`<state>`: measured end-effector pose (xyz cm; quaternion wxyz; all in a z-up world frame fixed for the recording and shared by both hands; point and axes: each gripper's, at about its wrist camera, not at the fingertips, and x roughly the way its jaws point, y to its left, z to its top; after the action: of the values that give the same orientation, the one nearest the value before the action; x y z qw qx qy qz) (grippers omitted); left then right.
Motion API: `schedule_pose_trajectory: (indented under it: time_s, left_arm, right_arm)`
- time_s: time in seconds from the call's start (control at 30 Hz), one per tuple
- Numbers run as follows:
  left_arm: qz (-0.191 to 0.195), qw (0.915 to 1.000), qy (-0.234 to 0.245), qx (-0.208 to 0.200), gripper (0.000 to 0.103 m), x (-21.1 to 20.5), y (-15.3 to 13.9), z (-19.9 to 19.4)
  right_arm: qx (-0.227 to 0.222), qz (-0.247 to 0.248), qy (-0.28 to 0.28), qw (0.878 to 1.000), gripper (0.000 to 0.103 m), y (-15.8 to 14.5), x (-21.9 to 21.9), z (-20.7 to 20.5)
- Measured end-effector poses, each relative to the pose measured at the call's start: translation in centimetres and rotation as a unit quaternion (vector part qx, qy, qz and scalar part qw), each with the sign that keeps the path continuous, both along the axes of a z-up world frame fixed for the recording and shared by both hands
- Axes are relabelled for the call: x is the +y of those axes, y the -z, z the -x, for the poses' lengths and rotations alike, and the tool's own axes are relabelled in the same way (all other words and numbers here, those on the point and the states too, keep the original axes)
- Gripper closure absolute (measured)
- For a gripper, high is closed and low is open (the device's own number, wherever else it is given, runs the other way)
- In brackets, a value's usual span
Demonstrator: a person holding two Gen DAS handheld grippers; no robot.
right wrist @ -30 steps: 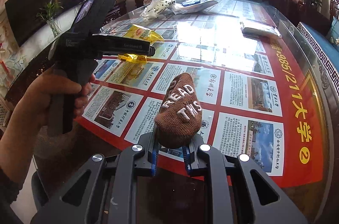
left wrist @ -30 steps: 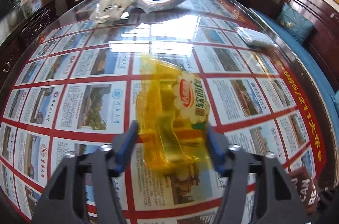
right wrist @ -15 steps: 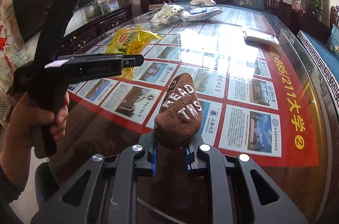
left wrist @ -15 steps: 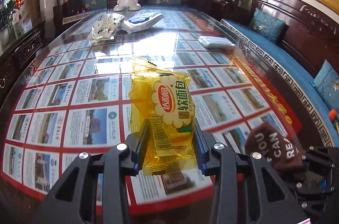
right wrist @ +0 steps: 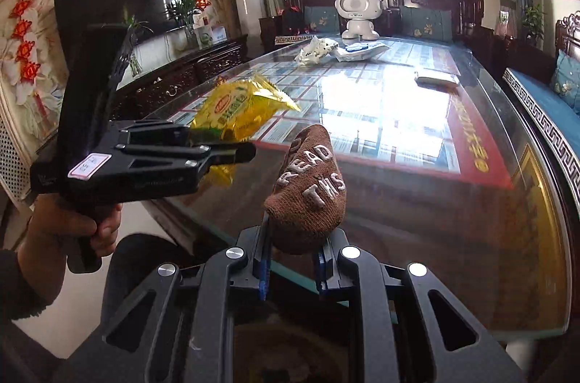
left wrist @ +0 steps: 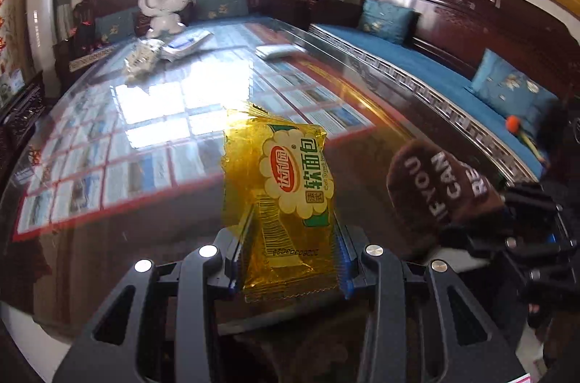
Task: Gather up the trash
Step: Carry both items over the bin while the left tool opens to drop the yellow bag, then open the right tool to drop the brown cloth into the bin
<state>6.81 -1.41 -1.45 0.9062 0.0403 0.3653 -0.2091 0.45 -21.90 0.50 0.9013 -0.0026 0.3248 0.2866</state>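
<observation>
My left gripper is shut on a yellow snack wrapper and holds it in the air near the front edge of the glass-topped table. The wrapper and left gripper also show at the left of the right wrist view. My right gripper is shut on a brown knitted sock with white letters, above the table's front edge. The sock shows at the right of the left wrist view.
At the table's far end lie a crumpled white wrapper, a blue and white packet and a white robot figure. A flat white packet lies at the right. A blue-cushioned wooden bench runs along the right side.
My left gripper has closed on the yellow wrapper, lifted it off the table and drawn back toward the front edge. My right gripper keeps hold of the sock and has pulled back a little.
</observation>
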Motion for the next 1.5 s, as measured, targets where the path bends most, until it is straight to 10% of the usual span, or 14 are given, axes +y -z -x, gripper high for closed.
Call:
schedule_pose_trajectory:
  time_s: [0.37, 0.67, 0.9, 1.5]
  left_arm:
    - [-0.004, 0.9916, 0.083, 0.099, 0.062, -2.4, 7.5, 11.8]
    - [-0.027, 0.9627, 0.120, 0.241, 0.062, -4.1, 18.0, 13.2]
    - [-0.045, 0.9506, 0.114, 0.285, 0.026, -4.7, 22.9, 11.6]
    - [-0.055, 0.9514, 0.084, 0.291, 0.025, -4.0, 23.7, 10.7]
  right_arm:
    - [0.071, 0.033, 0.002, 0.997, 0.084, 5.6, -1.1, 9.0]
    - [0.161, 0.026, 0.028, 0.986, 0.084, 12.6, -1.7, 12.0]
    - [0.189, 0.044, 0.043, 0.980, 0.084, 15.1, -1.6, 12.4]
    - [0.216, 0.038, 0.023, 0.975, 0.084, 17.1, -1.5, 10.9]
